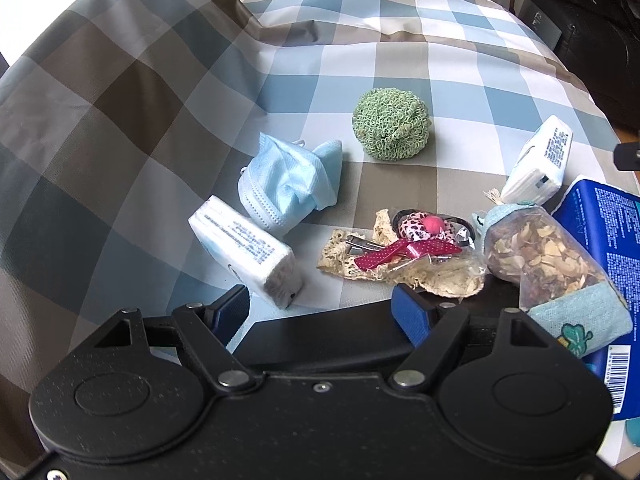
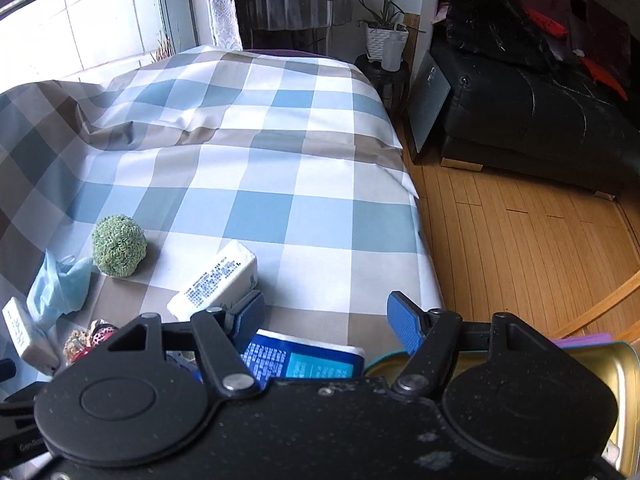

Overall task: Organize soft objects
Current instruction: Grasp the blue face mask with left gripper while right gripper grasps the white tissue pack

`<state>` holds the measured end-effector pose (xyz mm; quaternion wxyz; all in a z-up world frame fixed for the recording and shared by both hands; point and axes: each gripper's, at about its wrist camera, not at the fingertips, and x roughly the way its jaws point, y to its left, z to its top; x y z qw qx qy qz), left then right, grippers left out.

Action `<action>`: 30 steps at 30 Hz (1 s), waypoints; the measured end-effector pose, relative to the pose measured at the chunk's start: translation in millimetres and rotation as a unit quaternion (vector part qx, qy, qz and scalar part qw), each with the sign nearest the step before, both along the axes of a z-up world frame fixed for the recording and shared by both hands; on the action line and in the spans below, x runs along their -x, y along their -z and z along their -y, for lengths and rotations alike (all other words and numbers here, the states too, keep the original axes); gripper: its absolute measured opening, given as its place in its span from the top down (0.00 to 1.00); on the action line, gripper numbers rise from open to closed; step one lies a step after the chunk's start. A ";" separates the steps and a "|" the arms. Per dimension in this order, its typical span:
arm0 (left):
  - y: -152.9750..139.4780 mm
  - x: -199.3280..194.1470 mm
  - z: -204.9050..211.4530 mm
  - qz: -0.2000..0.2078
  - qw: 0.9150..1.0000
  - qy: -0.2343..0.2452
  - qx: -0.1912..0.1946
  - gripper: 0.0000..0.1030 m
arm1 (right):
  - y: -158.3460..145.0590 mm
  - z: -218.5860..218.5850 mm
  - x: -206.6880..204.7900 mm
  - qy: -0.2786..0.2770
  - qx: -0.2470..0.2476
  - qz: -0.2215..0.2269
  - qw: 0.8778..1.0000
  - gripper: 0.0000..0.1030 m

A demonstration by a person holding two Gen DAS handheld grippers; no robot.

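Two claws hang open and empty over the bed (image 2: 280, 152): I judge this the approach, nothing picked yet. My left claw (image 1: 320, 306) is spread near a tissue pack (image 1: 244, 248), beside the mask (image 1: 288, 184); next I must lower and centre it. Only the right claw (image 2: 326, 320) view shows the tin (image 2: 616, 376) and floor; only the left shows the sachet (image 1: 548, 256).
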<state>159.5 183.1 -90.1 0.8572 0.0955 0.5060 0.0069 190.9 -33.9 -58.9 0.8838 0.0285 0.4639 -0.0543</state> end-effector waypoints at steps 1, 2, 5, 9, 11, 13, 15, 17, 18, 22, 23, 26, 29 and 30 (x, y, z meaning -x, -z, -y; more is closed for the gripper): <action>0.8 -0.3 0.5 0.001 1.000 0.004 -0.003 0.29 | 7.2 -3.2 -7.7 -0.003 0.005 -0.011 1.000 0.35; 1.1 -0.1 1.3 0.002 1.000 0.012 -0.007 0.29 | 13.8 -5.6 -13.2 -0.006 0.010 -0.020 1.000 0.35; 0.8 3.1 5.0 0.010 0.999 0.040 -0.024 0.29 | 31.0 -10.6 -20.7 -0.017 0.023 -0.037 0.999 0.35; 0.5 8.1 6.4 0.011 0.997 0.061 -0.038 0.29 | 31.2 -10.3 -15.8 -0.027 0.011 -0.040 0.999 0.35; -0.1 10.5 6.2 0.007 0.997 0.067 -0.041 0.29 | 31.5 -11.2 -12.1 -0.032 0.009 -0.044 0.998 0.35; -0.4 14.4 5.6 0.002 0.996 0.074 -0.045 0.29 | 31.3 -12.4 -6.0 -0.033 0.009 -0.045 0.998 0.35; -0.6 18.8 4.7 -0.003 0.995 0.081 -0.050 0.29 | 31.0 -13.9 0.4 -0.037 0.004 -0.050 0.998 0.35; -0.8 23.8 3.7 -0.009 0.994 0.089 -0.055 0.29 | 30.7 -17.0 8.3 -0.043 0.000 -0.055 0.998 0.35; -1.0 25.9 3.2 -0.011 0.994 0.093 -0.057 0.29 | 30.3 -18.6 12.6 -0.046 -0.002 -0.057 0.997 0.35; -4.8 30.9 -2.3 -0.026 0.993 0.106 -0.051 0.32 | 28.7 -25.4 27.7 -0.064 -0.004 -0.065 0.996 0.35; -8.6 30.6 -5.5 -0.028 0.993 0.107 -0.040 0.32 | 27.8 -26.3 31.0 -0.068 -0.004 -0.065 0.996 0.35; -27.2 25.8 -17.1 -0.011 0.995 0.103 -0.003 0.32 | 20.1 -23.1 38.8 -0.064 -0.019 -0.049 0.997 0.35; -44.1 11.0 -27.1 0.009 0.996 0.090 0.015 0.31 | 6.4 -15.4 43.5 -0.052 -0.051 -0.027 0.997 0.35; -47.1 4.3 -30.7 0.012 0.996 0.084 0.021 0.31 | 1.7 -13.9 45.3 -0.049 -0.057 -0.020 0.997 0.35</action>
